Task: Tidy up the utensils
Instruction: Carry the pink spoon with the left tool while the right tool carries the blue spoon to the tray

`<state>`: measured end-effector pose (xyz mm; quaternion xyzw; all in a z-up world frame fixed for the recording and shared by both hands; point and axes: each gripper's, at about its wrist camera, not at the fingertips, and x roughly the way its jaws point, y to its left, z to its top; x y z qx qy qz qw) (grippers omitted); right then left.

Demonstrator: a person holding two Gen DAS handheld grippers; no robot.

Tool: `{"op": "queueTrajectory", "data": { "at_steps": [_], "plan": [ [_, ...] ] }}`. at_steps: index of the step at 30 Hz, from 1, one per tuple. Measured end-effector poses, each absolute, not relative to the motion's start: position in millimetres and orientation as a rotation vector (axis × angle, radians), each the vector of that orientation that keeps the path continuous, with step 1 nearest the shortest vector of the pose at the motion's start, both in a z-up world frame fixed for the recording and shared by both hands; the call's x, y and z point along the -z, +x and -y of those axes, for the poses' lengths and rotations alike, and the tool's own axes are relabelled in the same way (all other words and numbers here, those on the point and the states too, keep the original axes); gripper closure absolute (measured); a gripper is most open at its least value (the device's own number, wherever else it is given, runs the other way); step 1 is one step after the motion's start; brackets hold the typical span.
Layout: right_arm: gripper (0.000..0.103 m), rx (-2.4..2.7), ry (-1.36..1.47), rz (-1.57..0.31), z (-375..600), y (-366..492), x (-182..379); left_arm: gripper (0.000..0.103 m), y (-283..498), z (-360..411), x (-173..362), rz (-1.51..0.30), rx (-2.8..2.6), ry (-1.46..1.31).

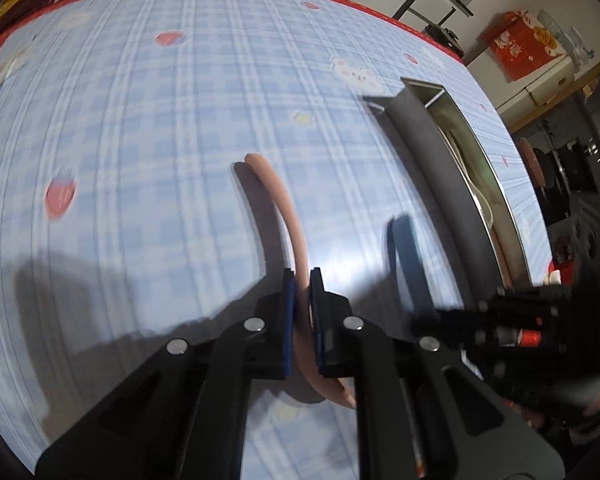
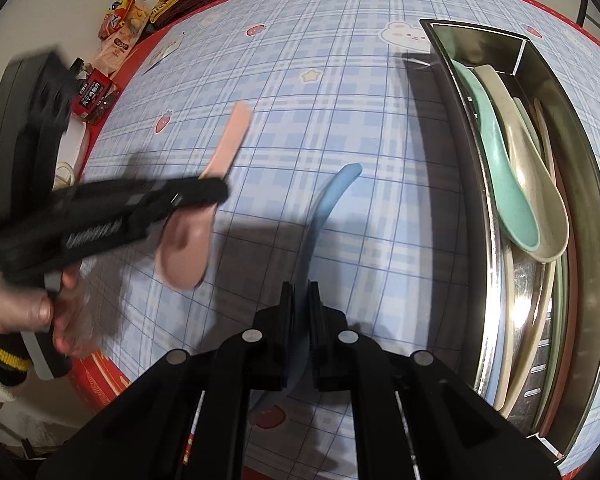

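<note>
My left gripper clamps the pink spoon by its handle over the table; my right gripper clamps the blue spoon, beside the steel tray of spoons.

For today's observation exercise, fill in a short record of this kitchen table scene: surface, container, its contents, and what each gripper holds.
surface: table with a blue checked cloth
container: metal tray at the right side of the table
tray contents: green spoon, cream spoon, and more utensils beneath
left gripper: shut on the pink spoon
right gripper: shut on the blue spoon
not yet in tray: pink spoon, blue spoon
</note>
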<state>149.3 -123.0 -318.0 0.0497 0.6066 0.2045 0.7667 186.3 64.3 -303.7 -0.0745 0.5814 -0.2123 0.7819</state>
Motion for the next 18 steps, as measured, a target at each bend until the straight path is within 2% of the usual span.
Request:
{"op": "queueTrajectory", "data": {
  "at_steps": [5, 11, 18],
  "plan": [
    [0.095, -0.452, 0.116, -1.314, 126.7, 145.1, 319.6, 0.091, 153.2, -83.5, 308.8, -1.245, 0.448, -0.277],
    [0.095, -0.454, 0.114, -1.311, 127.3, 144.3, 320.3, 0.091, 127.3, -104.9, 321.5, -1.223, 0.385, -0.544],
    [0.095, -0.486, 0.137, -1.277, 133.1, 139.6, 308.1, 0.092, 117.6, -103.8, 315.0, -1.223, 0.356, -0.533]
  ]
}}
